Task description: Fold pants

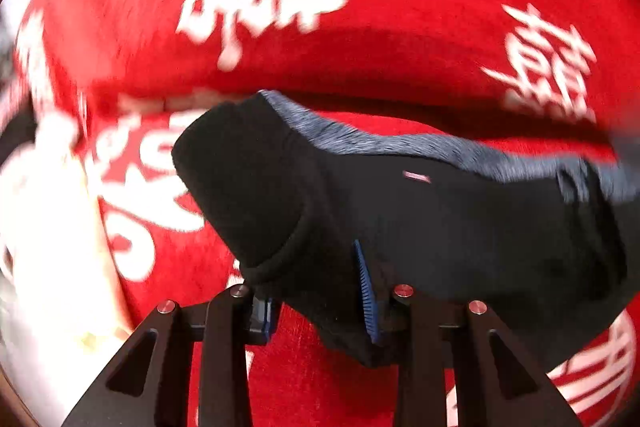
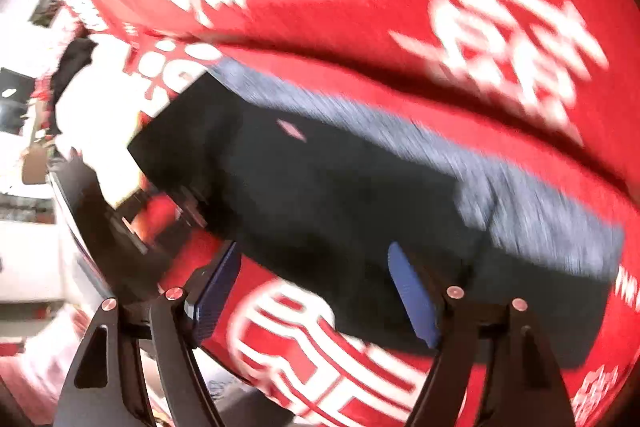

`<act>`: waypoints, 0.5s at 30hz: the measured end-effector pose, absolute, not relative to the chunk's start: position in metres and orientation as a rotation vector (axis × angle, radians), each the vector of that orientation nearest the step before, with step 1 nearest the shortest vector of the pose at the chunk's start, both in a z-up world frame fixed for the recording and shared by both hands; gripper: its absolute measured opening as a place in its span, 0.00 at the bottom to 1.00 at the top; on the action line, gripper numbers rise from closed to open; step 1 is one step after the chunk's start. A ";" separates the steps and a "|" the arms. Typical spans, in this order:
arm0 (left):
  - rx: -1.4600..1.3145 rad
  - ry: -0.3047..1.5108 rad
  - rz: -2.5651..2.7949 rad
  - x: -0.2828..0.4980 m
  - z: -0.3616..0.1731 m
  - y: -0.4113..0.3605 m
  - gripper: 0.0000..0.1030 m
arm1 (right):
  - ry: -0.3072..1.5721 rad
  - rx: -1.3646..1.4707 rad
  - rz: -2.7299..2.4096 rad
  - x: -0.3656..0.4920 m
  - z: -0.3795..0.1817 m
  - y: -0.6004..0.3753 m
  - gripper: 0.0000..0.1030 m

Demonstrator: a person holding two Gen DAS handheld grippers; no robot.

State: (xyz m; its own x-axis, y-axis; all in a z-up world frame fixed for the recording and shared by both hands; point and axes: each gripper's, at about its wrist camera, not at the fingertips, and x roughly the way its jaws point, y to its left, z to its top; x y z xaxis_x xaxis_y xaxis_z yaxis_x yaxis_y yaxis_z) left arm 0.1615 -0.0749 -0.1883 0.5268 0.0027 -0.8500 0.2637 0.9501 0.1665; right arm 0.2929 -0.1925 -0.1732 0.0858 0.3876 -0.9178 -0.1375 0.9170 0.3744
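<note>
Jaws of both grippers stand open above dark pants (image 1: 420,219) on red patterned cloth (image 1: 380,39).

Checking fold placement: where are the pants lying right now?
In both wrist views the dark pants lie folded on the red patterned blanket, just ahead of the gripper fingers.
</note>
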 end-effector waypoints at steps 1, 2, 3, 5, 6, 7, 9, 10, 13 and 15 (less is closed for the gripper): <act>0.319 0.996 -0.166 0.159 -0.188 -0.079 0.33 | 1.451 0.218 0.435 0.310 -0.171 -0.182 0.79; 0.339 0.989 -0.172 0.158 -0.188 -0.081 0.33 | 1.475 0.230 0.470 0.325 -0.169 -0.169 0.79; 0.355 0.983 -0.175 0.155 -0.188 -0.081 0.33 | 1.502 0.243 0.507 0.340 -0.170 -0.158 0.79; 0.376 0.976 -0.176 0.154 -0.188 -0.082 0.33 | 1.544 0.248 0.591 0.359 -0.172 -0.128 0.80; 0.384 0.973 -0.175 0.154 -0.188 -0.083 0.33 | 1.571 0.225 0.634 0.369 -0.174 -0.108 0.81; 0.390 0.971 -0.173 0.153 -0.188 -0.084 0.33 | 1.593 0.203 0.661 0.372 -0.179 -0.094 0.81; 0.406 0.965 -0.169 0.151 -0.190 -0.087 0.33 | 1.645 0.152 0.708 0.377 -0.189 -0.065 0.81; 0.409 0.964 -0.167 0.150 -0.190 -0.088 0.33 | 1.676 0.115 0.731 0.378 -0.197 -0.049 0.81; 0.409 0.960 -0.162 0.150 -0.189 -0.089 0.33 | 1.752 -0.005 0.756 0.379 -0.222 -0.019 0.81; 0.409 0.957 -0.159 0.150 -0.189 -0.090 0.33 | 1.785 -0.052 0.714 0.377 -0.239 -0.017 0.76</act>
